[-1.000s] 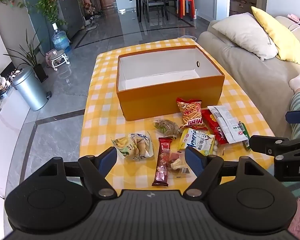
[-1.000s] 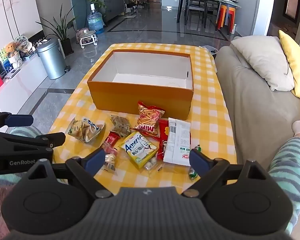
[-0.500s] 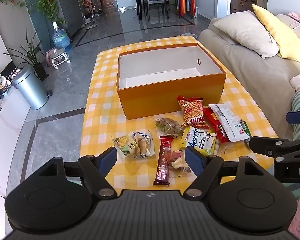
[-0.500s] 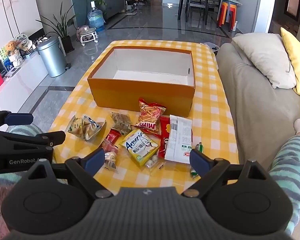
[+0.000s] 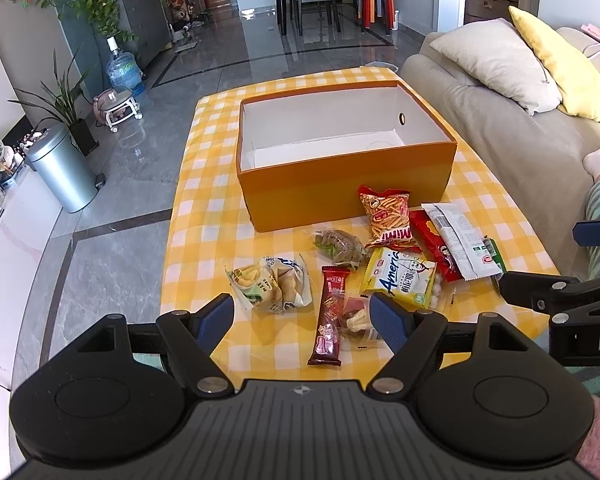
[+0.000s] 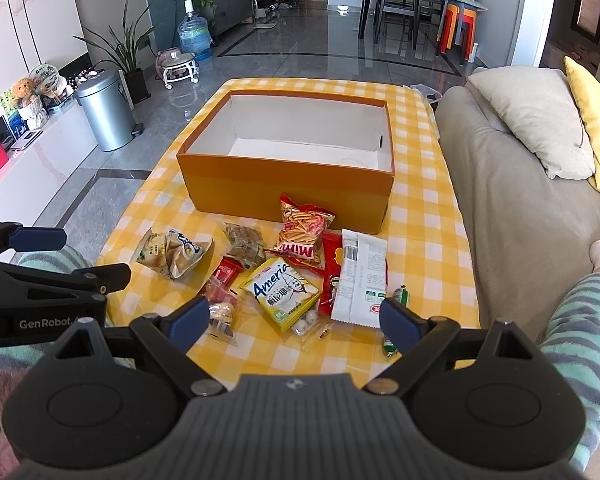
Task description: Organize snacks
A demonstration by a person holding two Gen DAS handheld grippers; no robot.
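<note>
An open orange box with a white inside stands on the yellow checked table; it also shows in the right wrist view. Several snack packs lie in front of it: a red Mimi bag, a yellow Americ pack, a white pack, a dark red bar, a pale crumpled bag. My left gripper is open and empty above the near snacks. My right gripper is open and empty above the table's near edge.
A beige sofa with pillows runs along the table's right side. A person's striped leg is at the right. A metal bin and plants stand on the floor at the left.
Both grippers have drawn back and risen slightly, so the table and box look a little farther. Nothing on the table has moved.
</note>
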